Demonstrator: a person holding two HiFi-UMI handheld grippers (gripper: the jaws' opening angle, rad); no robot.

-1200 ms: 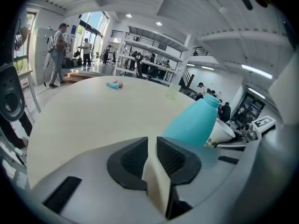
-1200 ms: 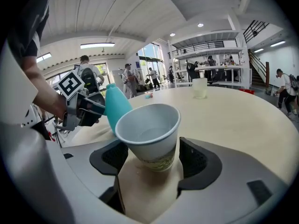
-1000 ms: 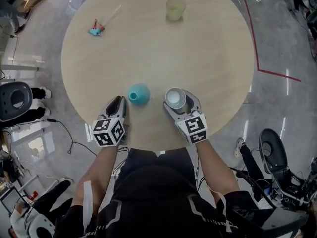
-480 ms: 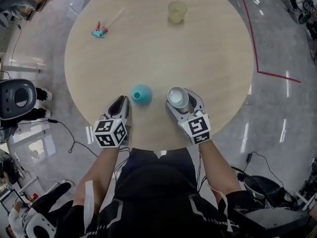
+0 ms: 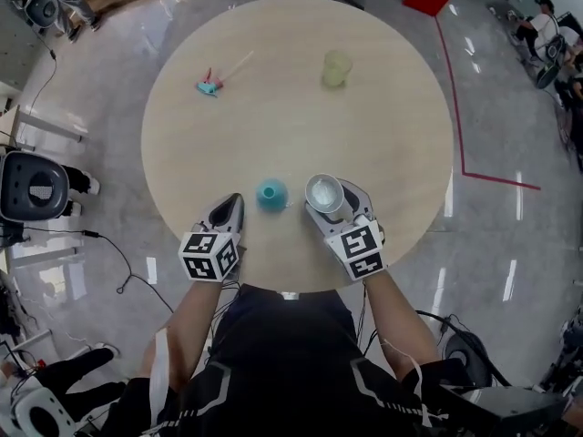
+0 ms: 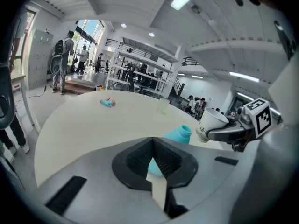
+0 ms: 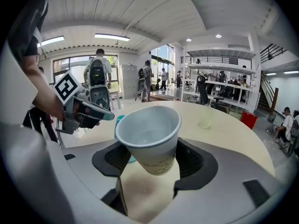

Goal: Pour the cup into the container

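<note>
My right gripper point(image 5: 330, 198) is shut on a white paper cup point(image 5: 322, 192), held off the round wooden table point(image 5: 383, 126) near its front edge. In the right gripper view the cup point(image 7: 149, 136) leans slightly left between the dark pads point(image 7: 191, 160); its inside looks pale and I cannot make out the contents. A teal bottle-shaped container point(image 5: 271, 192) stands upright just left of the cup, open mouth upward, also in the left gripper view point(image 6: 180, 134). My left gripper point(image 5: 228, 209) hovers left of the container, shut on nothing.
A pale yellow-green cup point(image 5: 337, 67) stands at the far side of the table. A small teal and red toy with a stick point(image 5: 211, 86) lies at the far left. A red line point(image 5: 460, 135) marks the floor on the right. People stand in the background.
Both grippers have risen a little, and the right one has lifted the paper cup with it. The head view now takes in more of the table and floor.
</note>
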